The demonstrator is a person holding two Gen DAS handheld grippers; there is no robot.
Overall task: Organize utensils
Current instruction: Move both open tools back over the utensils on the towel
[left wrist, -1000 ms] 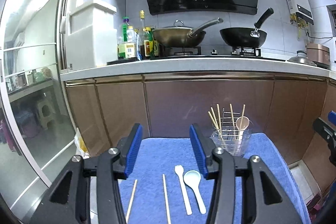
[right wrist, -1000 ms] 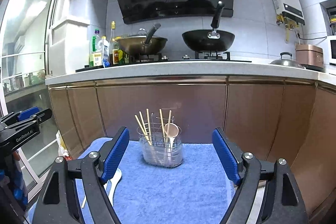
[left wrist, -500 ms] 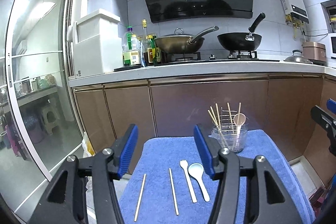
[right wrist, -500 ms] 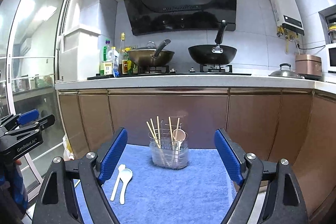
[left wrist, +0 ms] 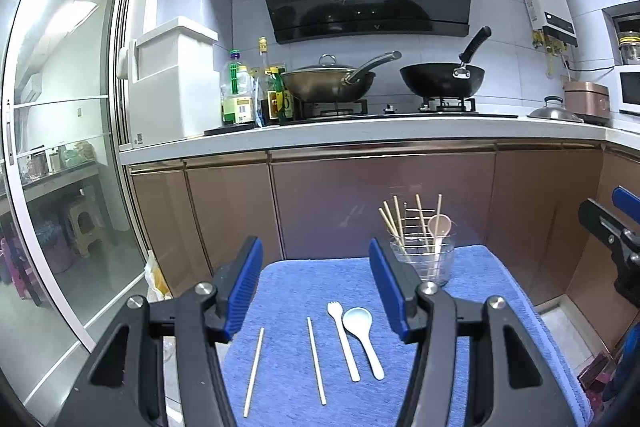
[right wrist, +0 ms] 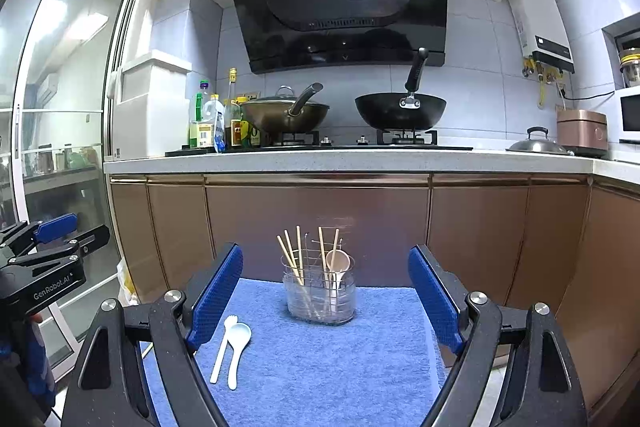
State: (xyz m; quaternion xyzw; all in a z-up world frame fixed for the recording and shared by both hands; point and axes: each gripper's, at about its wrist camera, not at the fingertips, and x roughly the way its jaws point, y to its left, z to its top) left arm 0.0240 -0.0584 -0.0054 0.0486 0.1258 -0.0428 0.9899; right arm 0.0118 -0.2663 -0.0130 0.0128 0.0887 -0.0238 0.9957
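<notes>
A clear utensil holder [left wrist: 424, 259] [right wrist: 320, 293] stands at the far side of a blue towel [left wrist: 304, 287] [right wrist: 320, 367]. It holds several chopsticks and a beige spoon. On the towel lie two loose chopsticks [left wrist: 254, 371] [left wrist: 316, 361], a white fork [left wrist: 343, 341] [right wrist: 223, 347] and a pale blue spoon [left wrist: 362, 337] [right wrist: 238, 351]. My left gripper [left wrist: 316, 287] is open and empty above them. My right gripper [right wrist: 326, 295] is open and empty, facing the holder.
Brown cabinet fronts [right wrist: 320, 227] rise just behind the towel. The counter above carries two woks [right wrist: 400, 111], bottles [right wrist: 208, 123] and a rice cooker [right wrist: 580, 133]. A glass sliding door [left wrist: 60, 147] is at the left. The towel's edges drop off left and right.
Both grippers have pulled back and risen. The holder and the loose utensils now sit farther off and lower in both views. Nothing was picked up.
</notes>
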